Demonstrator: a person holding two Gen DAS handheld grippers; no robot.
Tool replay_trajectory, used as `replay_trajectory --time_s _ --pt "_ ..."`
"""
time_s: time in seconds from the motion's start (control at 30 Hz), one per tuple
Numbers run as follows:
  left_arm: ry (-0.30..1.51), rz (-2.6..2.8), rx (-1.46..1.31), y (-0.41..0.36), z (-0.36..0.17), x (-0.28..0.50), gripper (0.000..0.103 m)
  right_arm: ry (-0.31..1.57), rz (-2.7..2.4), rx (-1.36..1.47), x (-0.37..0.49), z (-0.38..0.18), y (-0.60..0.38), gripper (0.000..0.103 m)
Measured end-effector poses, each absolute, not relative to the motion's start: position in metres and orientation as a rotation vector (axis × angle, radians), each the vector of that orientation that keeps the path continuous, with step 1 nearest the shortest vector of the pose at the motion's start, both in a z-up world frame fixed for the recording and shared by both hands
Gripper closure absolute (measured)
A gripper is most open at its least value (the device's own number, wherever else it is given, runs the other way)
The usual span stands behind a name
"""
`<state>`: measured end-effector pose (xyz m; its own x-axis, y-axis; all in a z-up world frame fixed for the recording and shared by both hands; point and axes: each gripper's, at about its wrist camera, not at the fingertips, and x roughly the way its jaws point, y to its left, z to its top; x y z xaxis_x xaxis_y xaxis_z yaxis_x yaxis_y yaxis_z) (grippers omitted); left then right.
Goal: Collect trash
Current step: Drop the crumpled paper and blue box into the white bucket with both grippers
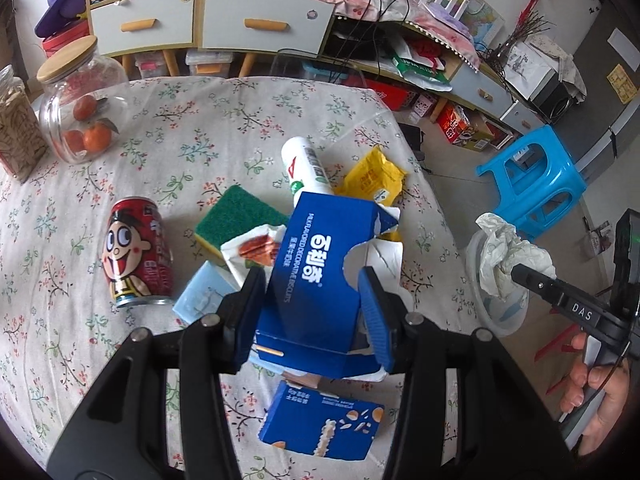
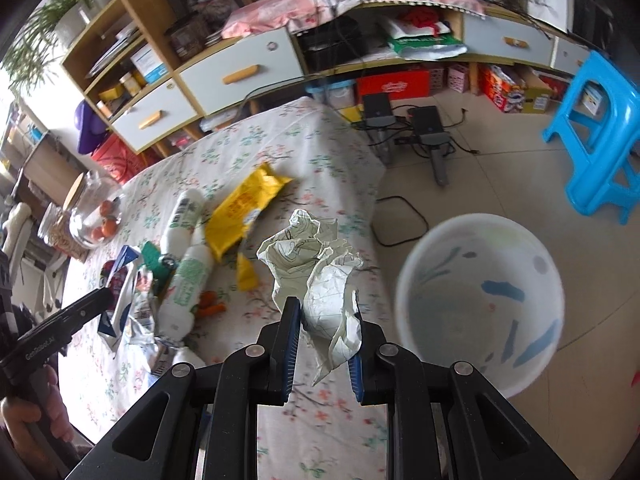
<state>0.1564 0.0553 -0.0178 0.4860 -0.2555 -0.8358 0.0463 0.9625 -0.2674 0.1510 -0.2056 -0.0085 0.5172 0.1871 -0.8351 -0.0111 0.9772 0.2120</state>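
Left gripper (image 1: 312, 304): a torn blue box (image 1: 320, 276) is being clamped between half-open jaws, above the table (image 1: 224, 120).
Right gripper (image 2: 324, 344): crumpled paper (image 2: 320, 276) is being pinched by nearly closed jaws, bin (image 2: 480, 300) at three o'clock.

My left tool (image 1: 316, 312) grips a torn blue biscuit box (image 1: 320, 280) above the surface (image 1: 60, 320). Beyond its tips lie a green sponge (image 1: 236, 212) and yellow packet (image 1: 374, 176).

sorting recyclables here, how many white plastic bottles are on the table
2. Both white bottles lie on the floral tablecloth left of the yellow wrapper: one farther back, one nearer. More may hide under the pile.
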Motion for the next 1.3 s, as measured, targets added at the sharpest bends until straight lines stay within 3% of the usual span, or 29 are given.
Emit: replay_trajectory --time_s 0.5,0.6,0.73,1.3 --pt "1.057 -0.307 -0.122 -0.034 -0.013 0.16 0.053 1.06 -0.082 0.342 0.144 -0.028 -0.325 0.08" --pt "1.055 -0.33 -0.089 -0.059 -0.012 0.163 0.053 1.064 -0.105 0.37 0.139 -0.028 -0.337 0.074" --pt "1.051 -0.368 -0.043 -0.088 -0.011 0.166 0.053 1.037 -0.129 0.376 0.127 -0.02 -0.35 0.04" --pt "1.028 -0.49 0.092 -0.194 -0.029 0.169 0.053 0.956 -0.221 0.294 0.059 -0.005 -0.414 0.035"
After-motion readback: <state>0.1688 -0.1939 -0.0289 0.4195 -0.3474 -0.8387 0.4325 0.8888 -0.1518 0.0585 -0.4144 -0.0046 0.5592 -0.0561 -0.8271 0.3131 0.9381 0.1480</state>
